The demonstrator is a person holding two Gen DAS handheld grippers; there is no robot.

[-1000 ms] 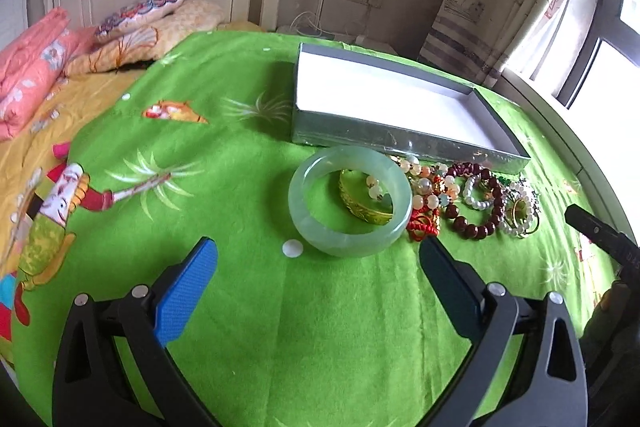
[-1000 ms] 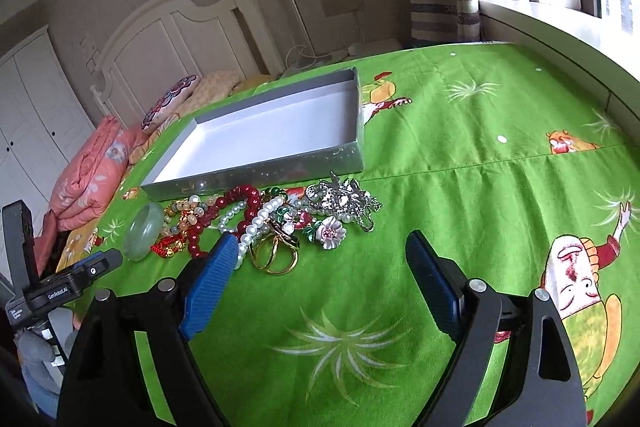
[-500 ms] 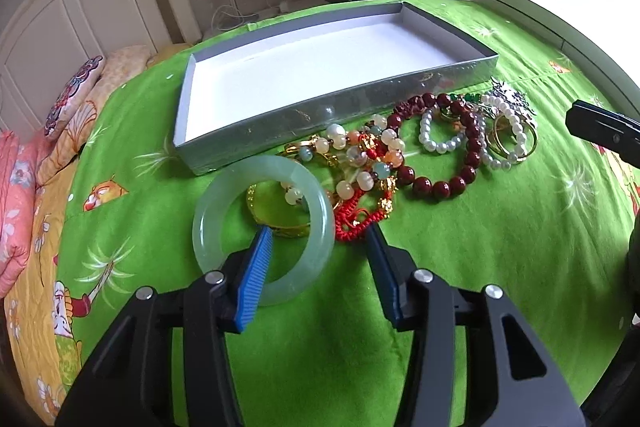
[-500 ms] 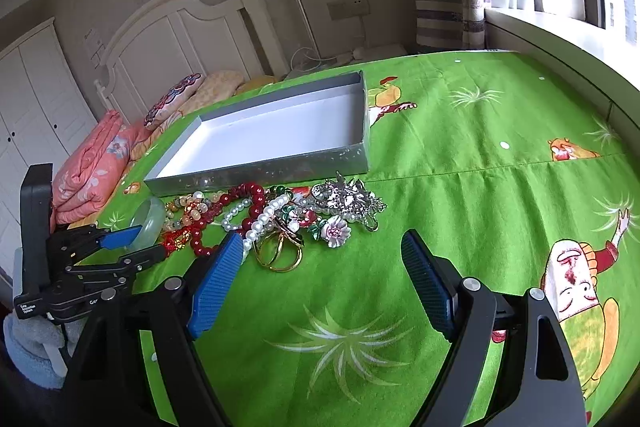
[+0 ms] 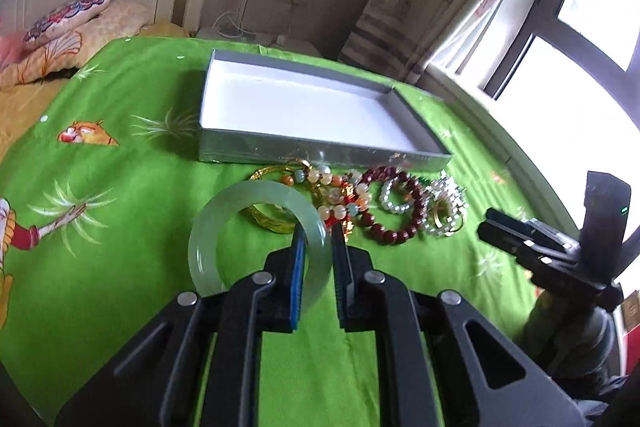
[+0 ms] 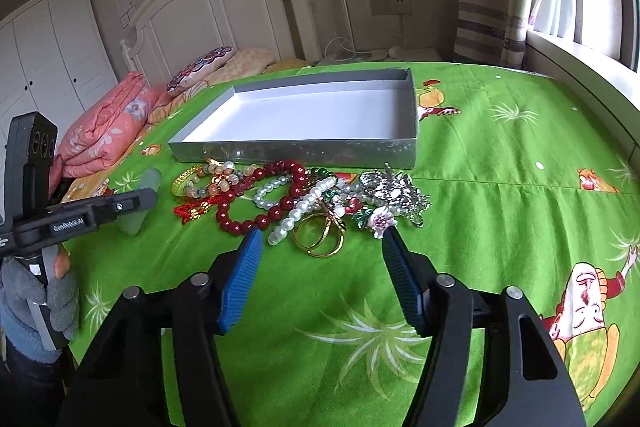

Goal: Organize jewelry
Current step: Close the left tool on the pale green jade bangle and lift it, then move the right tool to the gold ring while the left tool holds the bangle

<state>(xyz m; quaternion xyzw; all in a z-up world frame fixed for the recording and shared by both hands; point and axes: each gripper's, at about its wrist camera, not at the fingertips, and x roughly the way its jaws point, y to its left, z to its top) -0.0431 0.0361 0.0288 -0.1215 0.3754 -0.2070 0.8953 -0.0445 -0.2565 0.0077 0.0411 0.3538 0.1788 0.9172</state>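
Note:
A pale green jade bangle [image 5: 208,227] is tipped up off the green bedspread [image 5: 120,267]; it stands edge-on [image 6: 150,179] in the right wrist view. My left gripper [image 5: 318,239] has its jaws closing, and its pads press on the bangle's right rim. A pile of jewelry lies before the silver box [image 5: 320,151]: a gold bangle [image 5: 272,223], dark red beads [image 6: 240,225], pearls [image 6: 296,213], gold rings [image 6: 320,241] and a silver brooch [image 6: 394,191]. My right gripper [image 6: 320,241] is closing, its pads touch nothing, and the gold rings lie just beyond its tips.
The box [image 6: 296,149] has a white, bare floor. Pillows [image 6: 200,67] and a folded pink quilt [image 6: 104,131] lie by the white headboard at the back left. A window and curtain stand on the right. A gloved hand [image 6: 40,291] holds the left gripper.
The left jaws have gone from wide apart to clamped on the jade bangle's rim, and the bangle has tilted up. The right jaws have narrowed a little and edged toward the gold rings.

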